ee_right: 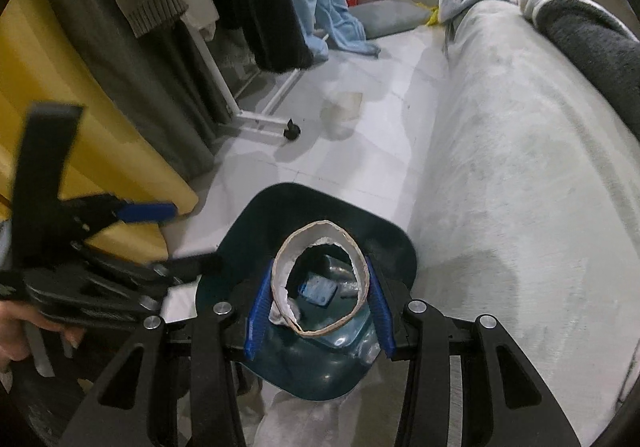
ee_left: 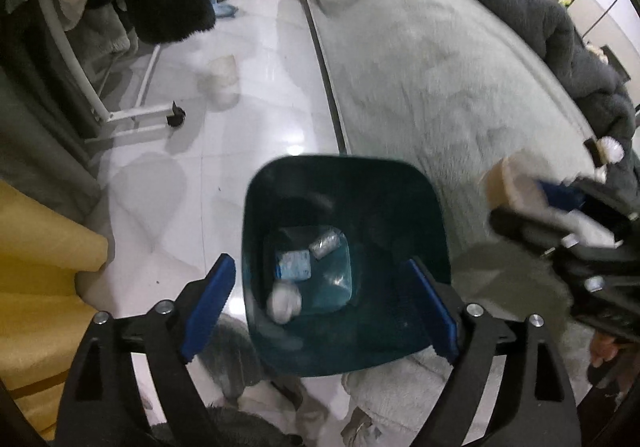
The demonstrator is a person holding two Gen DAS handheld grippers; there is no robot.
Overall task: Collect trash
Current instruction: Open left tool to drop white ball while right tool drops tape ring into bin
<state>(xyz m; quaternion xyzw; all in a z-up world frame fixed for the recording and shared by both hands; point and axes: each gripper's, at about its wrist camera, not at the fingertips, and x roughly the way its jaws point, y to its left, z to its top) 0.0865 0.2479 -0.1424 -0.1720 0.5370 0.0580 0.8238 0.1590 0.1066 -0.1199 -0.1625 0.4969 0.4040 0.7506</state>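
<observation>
A dark teal bin (ee_left: pixel 344 183) stands on the floor beside the bed. At its bottom lie a blue-and-white packet (ee_left: pixel 294 265), a silvery wrapper (ee_left: pixel 326 243) and a crumpled white tissue (ee_left: pixel 284 301). My left gripper (ee_left: pixel 320 303) hangs above the bin, open, with nothing between its blue pads. My right gripper (ee_right: pixel 318 311) is shut on a torn cardboard tube (ee_right: pixel 320 226), held end-on over the bin (ee_right: pixel 384 243). In the left wrist view the same tube (ee_left: pixel 508 183) shows at the right, above the bed's edge.
A bed with a pale green blanket (ee_left: pixel 440 67) runs along the right. A white clothes rack on castors (ee_left: pixel 136 115) with hanging clothes stands to the left. A clear plastic container (ee_left: pixel 220 79) sits on the white tiles beyond. Yellow fabric (ee_left: pixel 36 247) and towels (ee_left: pixel 396 387) lie near the bin.
</observation>
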